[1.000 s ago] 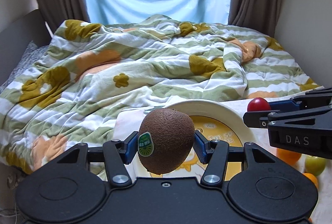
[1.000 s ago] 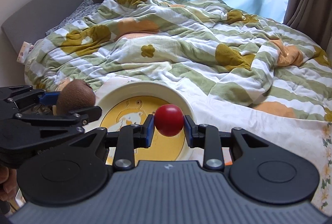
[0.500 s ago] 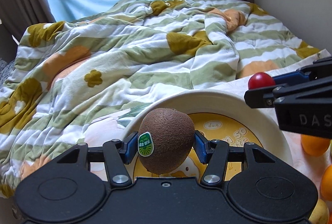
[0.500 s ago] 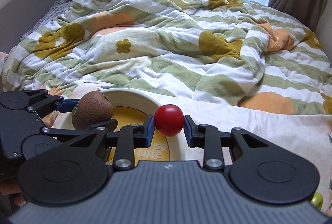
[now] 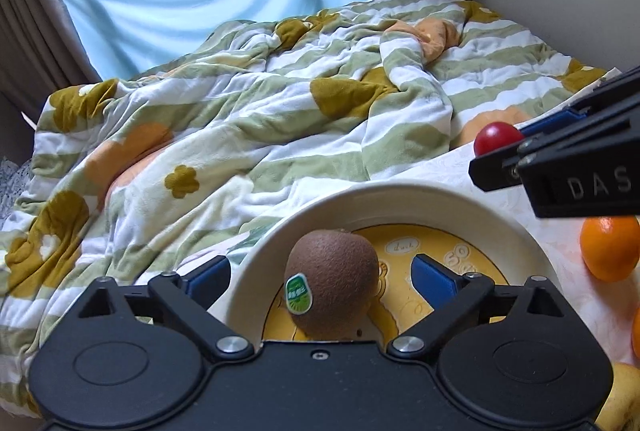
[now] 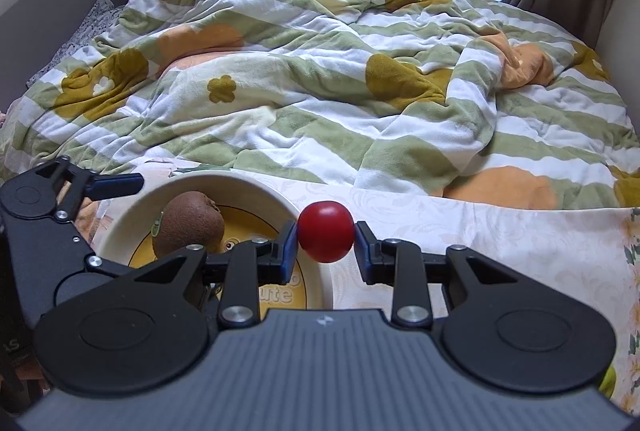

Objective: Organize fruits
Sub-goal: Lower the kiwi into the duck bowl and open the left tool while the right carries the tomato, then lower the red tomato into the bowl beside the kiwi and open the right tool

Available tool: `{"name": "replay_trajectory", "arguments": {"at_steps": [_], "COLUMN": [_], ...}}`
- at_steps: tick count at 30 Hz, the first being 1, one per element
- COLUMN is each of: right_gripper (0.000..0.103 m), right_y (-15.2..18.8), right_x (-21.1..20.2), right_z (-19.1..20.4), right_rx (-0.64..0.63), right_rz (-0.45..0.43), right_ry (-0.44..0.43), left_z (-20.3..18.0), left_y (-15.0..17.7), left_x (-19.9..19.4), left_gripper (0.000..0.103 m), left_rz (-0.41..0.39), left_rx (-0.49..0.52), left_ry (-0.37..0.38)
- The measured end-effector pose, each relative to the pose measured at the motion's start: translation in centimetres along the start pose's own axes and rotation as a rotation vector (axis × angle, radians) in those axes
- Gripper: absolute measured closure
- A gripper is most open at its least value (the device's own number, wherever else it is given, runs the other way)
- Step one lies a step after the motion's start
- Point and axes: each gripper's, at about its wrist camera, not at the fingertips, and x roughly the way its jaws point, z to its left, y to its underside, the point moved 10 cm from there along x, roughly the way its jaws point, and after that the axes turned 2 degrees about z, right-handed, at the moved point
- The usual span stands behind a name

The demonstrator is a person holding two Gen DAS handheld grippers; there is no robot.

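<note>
A brown kiwi (image 5: 333, 281) with a green sticker lies in the cream bowl (image 5: 404, 197) with a yellow cartoon bottom. My left gripper (image 5: 320, 277) is open, its blue pads standing apart on either side of the kiwi, the left pad outside the bowl's rim. The kiwi also shows in the right wrist view (image 6: 188, 225), inside the bowl (image 6: 248, 187). My right gripper (image 6: 326, 243) is shut on a small red fruit (image 6: 326, 231), held just right of the bowl's rim. The red fruit also shows in the left wrist view (image 5: 496, 137).
The bowl sits on a pale floral cloth (image 6: 500, 231) at the foot of a bed with a rumpled green, white and orange blanket (image 6: 320, 91). Oranges (image 5: 608, 247) and a yellowish fruit (image 5: 620, 399) lie right of the bowl. Curtains and walls stand behind.
My left gripper has opened and let the kiwi go into the bowl. My right gripper has kept the red fruit and shifted right, to beside the bowl's rim.
</note>
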Motion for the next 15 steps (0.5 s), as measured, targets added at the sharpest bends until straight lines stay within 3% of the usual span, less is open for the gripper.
{"name": "replay_trajectory", "arguments": {"at_steps": [9, 15], "right_gripper": [0.058, 0.057], "right_y": [0.0, 0.4], "right_x": [-0.8, -0.2], "right_z": [1.5, 3.6], "right_rx": [-0.053, -0.118], "right_rz": [0.003, 0.010], "right_ry": [-0.042, -0.082], "left_z": [2.0, 2.9], "left_y": [2.4, 3.8], "left_x": [-3.5, -5.7], "left_gripper": [0.004, 0.004], "left_rz": [0.039, 0.040], "left_rx": [-0.165, -0.210], "left_ry": [0.020, -0.008]}}
